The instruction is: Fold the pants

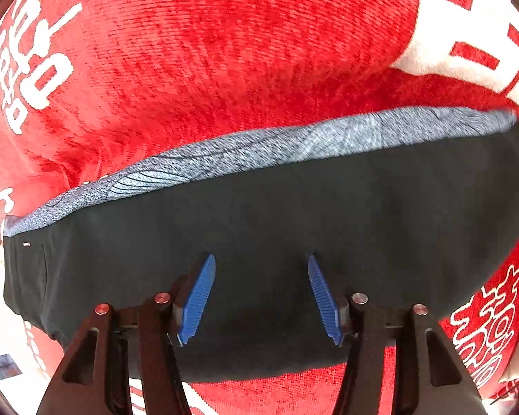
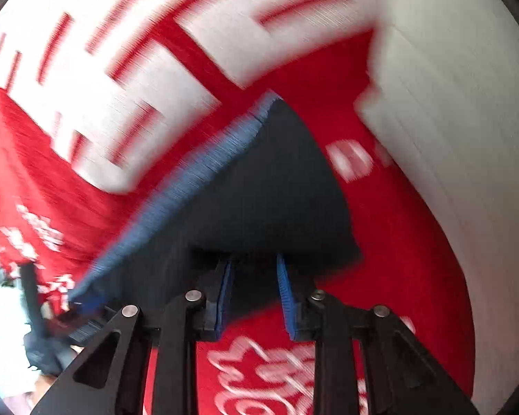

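Note:
Dark navy pants (image 1: 276, 214) with a heathered blue-grey waistband (image 1: 294, 138) lie folded and flat on a red cloth. My left gripper (image 1: 261, 259) is open, its blue pads (image 1: 199, 297) spread just above the dark fabric, holding nothing. In the right wrist view the pants (image 2: 259, 186) show as a dark wedge with the blue band (image 2: 190, 180) along the left edge. My right gripper (image 2: 254, 263) is open over the pants' near edge, with nothing between its blue pads (image 2: 283, 297). This view is motion-blurred.
A red cloth with large white characters (image 1: 190, 52) covers the surface under the pants. A white area (image 2: 467, 138) lies beyond the cloth at the right. The other gripper's dark frame (image 2: 45, 328) shows at the lower left of the right wrist view.

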Motion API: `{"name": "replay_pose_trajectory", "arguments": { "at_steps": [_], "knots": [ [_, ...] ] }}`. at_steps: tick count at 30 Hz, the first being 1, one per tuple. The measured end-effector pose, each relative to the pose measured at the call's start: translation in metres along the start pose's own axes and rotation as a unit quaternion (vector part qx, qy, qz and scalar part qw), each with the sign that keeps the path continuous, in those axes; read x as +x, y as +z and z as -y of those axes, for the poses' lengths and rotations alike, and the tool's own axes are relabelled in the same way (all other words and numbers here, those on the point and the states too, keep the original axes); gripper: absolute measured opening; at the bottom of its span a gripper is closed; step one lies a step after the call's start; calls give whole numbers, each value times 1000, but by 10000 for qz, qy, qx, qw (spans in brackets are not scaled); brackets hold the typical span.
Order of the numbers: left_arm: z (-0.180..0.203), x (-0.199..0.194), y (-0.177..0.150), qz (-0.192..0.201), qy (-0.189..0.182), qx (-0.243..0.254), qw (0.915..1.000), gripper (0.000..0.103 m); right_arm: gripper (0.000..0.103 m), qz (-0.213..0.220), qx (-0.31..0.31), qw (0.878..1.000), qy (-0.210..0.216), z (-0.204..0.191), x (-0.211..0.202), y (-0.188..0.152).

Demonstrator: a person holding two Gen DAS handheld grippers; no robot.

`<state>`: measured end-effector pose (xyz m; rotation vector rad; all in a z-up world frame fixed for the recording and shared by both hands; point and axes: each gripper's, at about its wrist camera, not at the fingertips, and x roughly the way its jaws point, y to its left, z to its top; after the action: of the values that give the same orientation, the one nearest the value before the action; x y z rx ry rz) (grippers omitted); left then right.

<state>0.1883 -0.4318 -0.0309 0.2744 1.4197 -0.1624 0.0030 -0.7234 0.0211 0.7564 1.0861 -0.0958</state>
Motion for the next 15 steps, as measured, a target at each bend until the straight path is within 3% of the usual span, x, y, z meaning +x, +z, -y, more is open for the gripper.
{"name": "replay_pose_trajectory", "arguments": {
  "at_steps": [2,7,9,11,13,15],
  "knots": [
    [4,-2,-4,-29,0,-6,10000,58,29,77,68,9999,-39,-1,-6,1],
    [5,6,-4,-47,-67,-36,10000,58,29,-262,583,9977,-211,29,-6,-44],
    [10,3,-5,-39,-93,-34,9999,58,29,-280,856,9959,-91,41,0,-57],
    [20,-11,-6,9,-204,-46,9998,58,33,-100,854,9963,-1,43,-1,-56],
    [30,-23,-6,122,-351,6,9993,58,46,29,929,9956,129,40,5,-51],
    [46,-33,-4,256,-494,182,9983,58,47,124,999,9948,177,40,8,-45]
  ]
}}
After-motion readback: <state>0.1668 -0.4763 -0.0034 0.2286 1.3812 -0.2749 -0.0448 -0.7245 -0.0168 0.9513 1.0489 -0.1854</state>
